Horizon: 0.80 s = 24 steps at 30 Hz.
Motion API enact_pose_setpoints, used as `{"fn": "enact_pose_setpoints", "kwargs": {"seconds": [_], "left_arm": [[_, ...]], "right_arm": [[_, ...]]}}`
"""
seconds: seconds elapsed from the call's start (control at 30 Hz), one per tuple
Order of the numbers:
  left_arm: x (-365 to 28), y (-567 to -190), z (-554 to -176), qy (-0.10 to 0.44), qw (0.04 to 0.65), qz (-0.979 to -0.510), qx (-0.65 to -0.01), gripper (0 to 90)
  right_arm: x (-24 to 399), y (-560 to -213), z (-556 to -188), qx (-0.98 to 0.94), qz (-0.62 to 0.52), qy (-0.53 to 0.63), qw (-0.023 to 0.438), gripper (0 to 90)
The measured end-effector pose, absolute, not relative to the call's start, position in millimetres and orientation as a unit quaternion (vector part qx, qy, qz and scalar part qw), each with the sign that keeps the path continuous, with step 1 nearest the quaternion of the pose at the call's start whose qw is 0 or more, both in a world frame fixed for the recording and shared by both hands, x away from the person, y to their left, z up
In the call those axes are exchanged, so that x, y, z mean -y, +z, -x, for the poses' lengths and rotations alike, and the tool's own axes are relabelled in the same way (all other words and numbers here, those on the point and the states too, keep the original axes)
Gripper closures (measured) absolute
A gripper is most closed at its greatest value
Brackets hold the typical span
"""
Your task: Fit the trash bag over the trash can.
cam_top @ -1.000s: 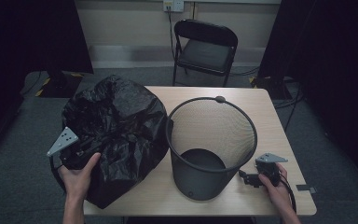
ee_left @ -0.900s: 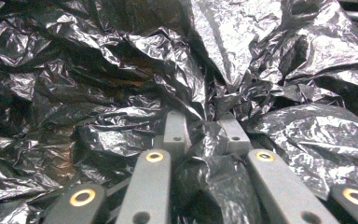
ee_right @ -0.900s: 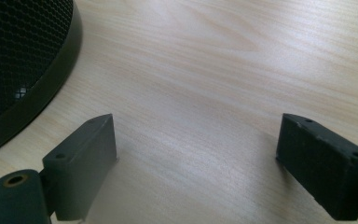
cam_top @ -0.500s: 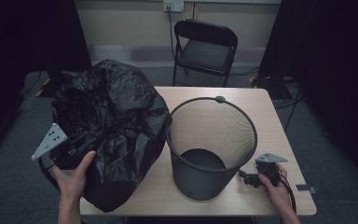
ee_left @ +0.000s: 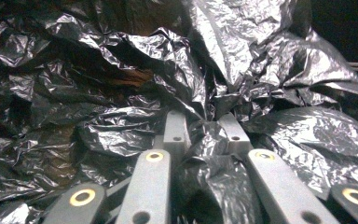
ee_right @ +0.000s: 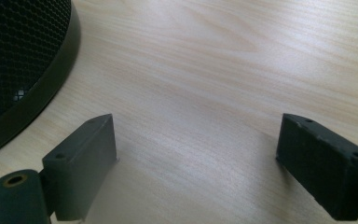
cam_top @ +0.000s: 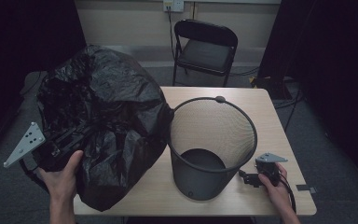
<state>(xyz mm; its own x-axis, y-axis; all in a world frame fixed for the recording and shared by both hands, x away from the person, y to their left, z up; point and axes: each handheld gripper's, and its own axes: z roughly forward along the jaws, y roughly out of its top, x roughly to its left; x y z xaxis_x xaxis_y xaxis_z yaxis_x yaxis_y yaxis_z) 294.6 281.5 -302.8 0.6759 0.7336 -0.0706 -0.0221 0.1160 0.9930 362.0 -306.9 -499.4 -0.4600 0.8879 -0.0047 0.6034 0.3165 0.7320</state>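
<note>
The left gripper (ee_left: 204, 128) was clamped on a fold of the one black bin bag (cam_top: 102, 121), which hung bunched over the table's (cam_top: 261, 107) left edge, touching the single mesh bin (cam_top: 213, 144); lining it well would call for finding the bag's mouth and spreading it over the rim; the right gripper (ee_right: 196, 158) rested on the tabletop beside the bin, jaws apart, empty; one folding chair (cam_top: 205, 46) stood behind.
</note>
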Motion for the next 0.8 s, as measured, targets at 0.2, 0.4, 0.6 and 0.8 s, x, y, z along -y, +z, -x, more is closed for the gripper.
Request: {"fn": "enact_pose_setpoints", "kwargs": {"seconds": [0.2,0.4,0.6,0.8], "left_arm": [[-261,-294,-290,0.274,0.687,-0.618,-0.266,77.8],[-237,-288,-291,0.261,0.699,-0.618,-0.247,77.8],[-214,-278,-297,0.245,0.712,-0.617,-0.228,77.7],[-184,-275,-301,0.242,0.706,-0.632,-0.207,77.8]], "right_arm": [[307,-499,-362,-0.784,-0.476,0.340,0.209,11.2],[307,-499,-362,-0.784,-0.476,0.340,0.209,11.3],[307,-499,-362,-0.784,-0.476,0.340,0.209,11.3],[307,-499,-362,-0.784,-0.476,0.340,0.208,11.2]]}}
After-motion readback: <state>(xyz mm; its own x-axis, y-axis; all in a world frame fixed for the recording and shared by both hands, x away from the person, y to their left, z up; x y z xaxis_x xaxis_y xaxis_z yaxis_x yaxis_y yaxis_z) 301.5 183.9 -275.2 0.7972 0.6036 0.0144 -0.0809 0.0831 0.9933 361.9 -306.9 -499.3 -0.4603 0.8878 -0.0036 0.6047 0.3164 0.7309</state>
